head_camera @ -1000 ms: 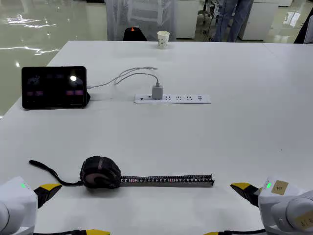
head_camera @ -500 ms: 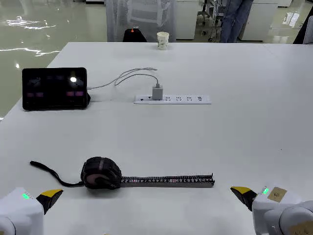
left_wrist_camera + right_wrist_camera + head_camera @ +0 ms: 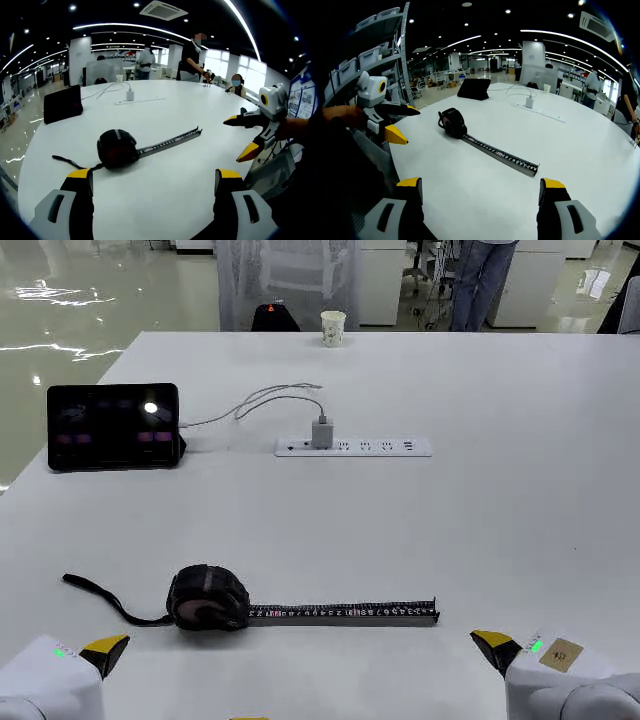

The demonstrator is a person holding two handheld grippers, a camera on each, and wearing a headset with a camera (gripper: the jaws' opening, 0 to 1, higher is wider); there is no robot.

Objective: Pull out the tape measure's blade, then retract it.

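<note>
We log the tape measure (image 3: 207,597) on the white table (image 3: 400,530), blade (image 3: 345,612) extended flat between the grippers; left gripper (image 3: 153,176) and right gripper (image 3: 480,184) both spread wide, empty, clear of it.

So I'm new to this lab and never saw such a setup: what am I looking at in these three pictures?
No robot here: a person holds a two-jaw gripper in each hand. One picture comes from a camera on the person's head, looking down at a white table. The two round pictures come from cameras riding on the left gripper and the right gripper, looking along their yellow-tipped jaws. On the table lies a black tape measure with its blade pulled out and a wrist strap trailing. Farther back are a tablet, a power strip with a charger plugged in, and a paper cup. Both grippers are open and hold nothing.
</note>
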